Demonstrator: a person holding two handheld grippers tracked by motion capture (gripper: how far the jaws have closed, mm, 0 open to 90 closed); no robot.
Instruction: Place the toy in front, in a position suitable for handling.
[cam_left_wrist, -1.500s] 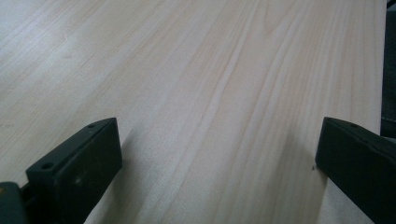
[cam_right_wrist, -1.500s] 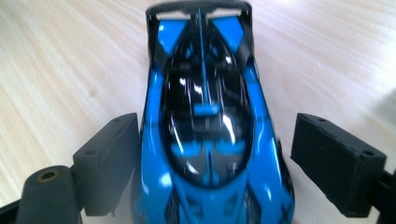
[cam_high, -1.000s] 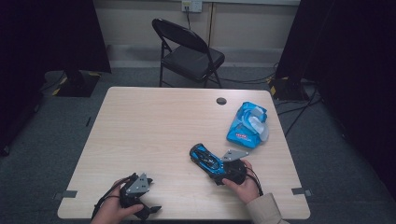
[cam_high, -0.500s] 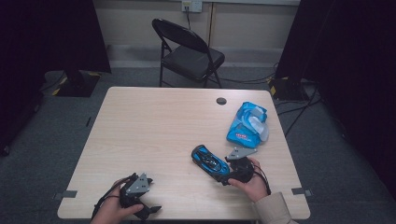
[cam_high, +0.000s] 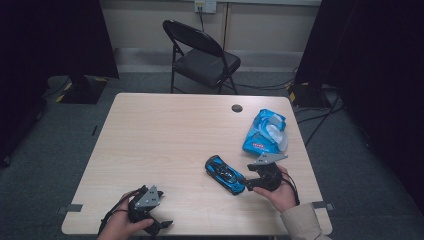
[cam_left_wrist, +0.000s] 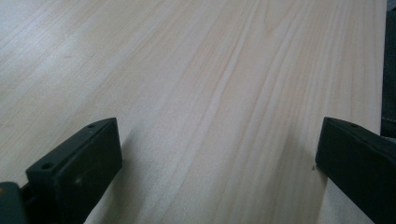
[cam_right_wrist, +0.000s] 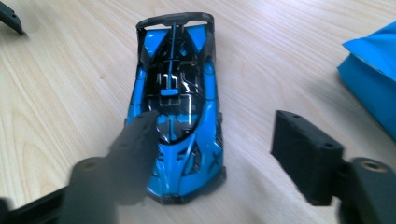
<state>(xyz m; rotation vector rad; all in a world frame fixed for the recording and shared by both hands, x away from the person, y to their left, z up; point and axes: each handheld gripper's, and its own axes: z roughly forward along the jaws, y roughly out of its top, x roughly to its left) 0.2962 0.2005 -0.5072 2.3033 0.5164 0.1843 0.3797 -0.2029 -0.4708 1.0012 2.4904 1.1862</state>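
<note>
A blue and black toy car lies on the wooden table, right of the middle. My right gripper is just right of the car, held in a hand at the table's front. Its jaws have just been closing. The car's near end lies between them; the left jaw is blurred over the car's edge and the right jaw stands clear of it. My left gripper rests open at the front left, with bare wood between its jaws.
A blue wipes pack lies behind the right gripper near the table's right edge. A dark round cap sits at the table's back. A black folding chair stands beyond the table.
The right hand and its gripper have drifted to the right and lifted slightly, drawing back from the car. The car has hardly shifted. The left gripper has stayed put.
</note>
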